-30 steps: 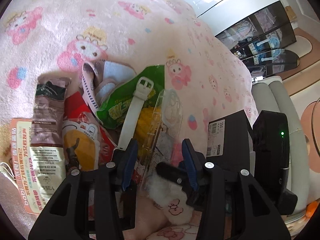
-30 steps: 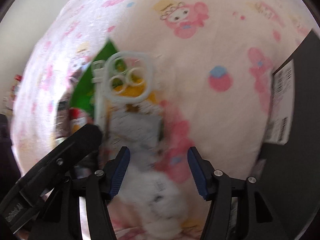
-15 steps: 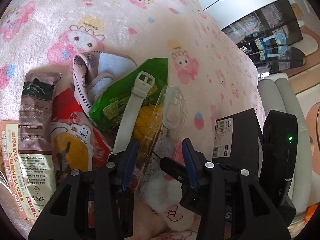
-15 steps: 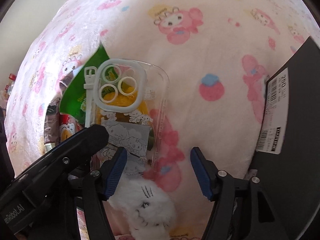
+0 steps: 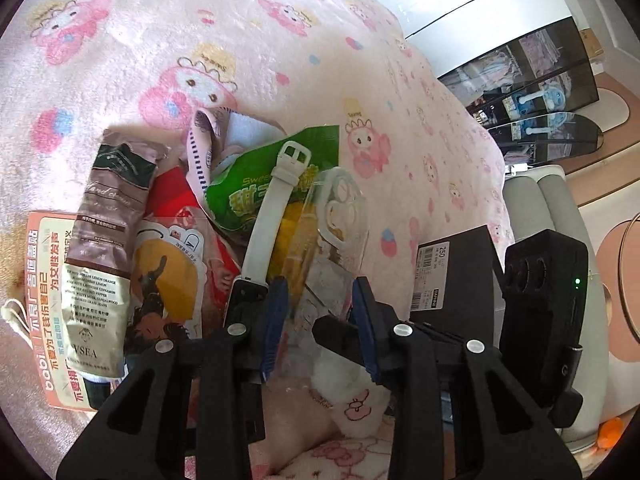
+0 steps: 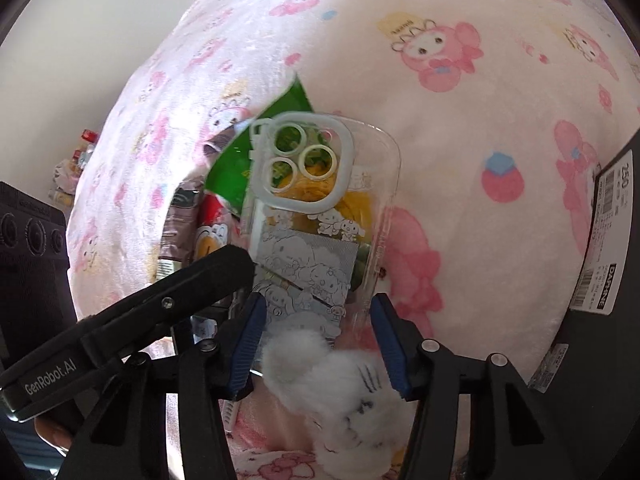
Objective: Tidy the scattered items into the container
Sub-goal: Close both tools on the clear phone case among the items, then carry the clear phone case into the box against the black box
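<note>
pink cartoon blanket (image 5: 280, 40); white wall (image 6: 100, 20); dark cabinet (image 5: 540, 68)

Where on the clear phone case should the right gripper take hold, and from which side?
Best across the clear phone case near its lower end, closing on the two long side edges from the near end, camera cutout pointing away. The right gripper is open with the case's lower end between its fingers; the rigid rims give flat, parallel contact.

Pink cartoon-print blanket (image 5: 248, 40) — green snack packet (image 5: 244, 196), white watch strap (image 5: 272, 208).

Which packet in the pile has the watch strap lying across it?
The green snack packet: the white watch strap crosses it; the brown sachet and orange packet lie clear.
</note>
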`<state>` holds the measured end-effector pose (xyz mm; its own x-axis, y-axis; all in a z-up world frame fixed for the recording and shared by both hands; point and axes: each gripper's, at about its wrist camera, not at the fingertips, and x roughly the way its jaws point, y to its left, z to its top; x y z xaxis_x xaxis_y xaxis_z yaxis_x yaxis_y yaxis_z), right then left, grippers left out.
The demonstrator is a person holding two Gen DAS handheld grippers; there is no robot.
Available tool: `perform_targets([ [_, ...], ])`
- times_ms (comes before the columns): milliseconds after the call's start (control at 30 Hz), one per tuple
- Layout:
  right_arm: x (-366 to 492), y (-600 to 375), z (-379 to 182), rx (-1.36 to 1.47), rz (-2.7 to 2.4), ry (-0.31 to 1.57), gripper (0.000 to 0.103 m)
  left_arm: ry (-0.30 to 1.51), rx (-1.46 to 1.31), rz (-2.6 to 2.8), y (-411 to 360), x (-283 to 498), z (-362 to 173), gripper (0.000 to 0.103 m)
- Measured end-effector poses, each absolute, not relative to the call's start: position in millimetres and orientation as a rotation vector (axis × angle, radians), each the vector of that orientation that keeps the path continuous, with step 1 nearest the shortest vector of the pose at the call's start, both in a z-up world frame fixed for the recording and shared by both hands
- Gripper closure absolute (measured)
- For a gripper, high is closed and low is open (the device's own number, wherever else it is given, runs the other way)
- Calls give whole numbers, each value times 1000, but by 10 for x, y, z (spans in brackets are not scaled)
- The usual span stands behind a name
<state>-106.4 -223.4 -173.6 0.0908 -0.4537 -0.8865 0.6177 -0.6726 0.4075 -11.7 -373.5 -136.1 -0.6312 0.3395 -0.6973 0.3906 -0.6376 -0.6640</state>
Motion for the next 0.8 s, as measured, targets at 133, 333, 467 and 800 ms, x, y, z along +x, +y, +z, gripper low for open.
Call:
perform_targets([
  [133, -1229, -2310, -1758, 1607, -1745, 145, 52, 1295, 1383, -2429, -3770, -213, -1490, 61],
  [333, -1199, -2352, -1710, 1591, -1756, 130, 66, 1288, 1411, -2459, -3706, -325, -1502, 61],
  [467, -1109, -2266, -1399, 1499, -1805, 132, 69, 1291, 1337, -2524, -3611, -254, -1236, 62],
  [800, -926, -1565, -509, 1322, -1890, -59, 69, 1138, 1245, -2767, -2940, -115, -234, 70],
])
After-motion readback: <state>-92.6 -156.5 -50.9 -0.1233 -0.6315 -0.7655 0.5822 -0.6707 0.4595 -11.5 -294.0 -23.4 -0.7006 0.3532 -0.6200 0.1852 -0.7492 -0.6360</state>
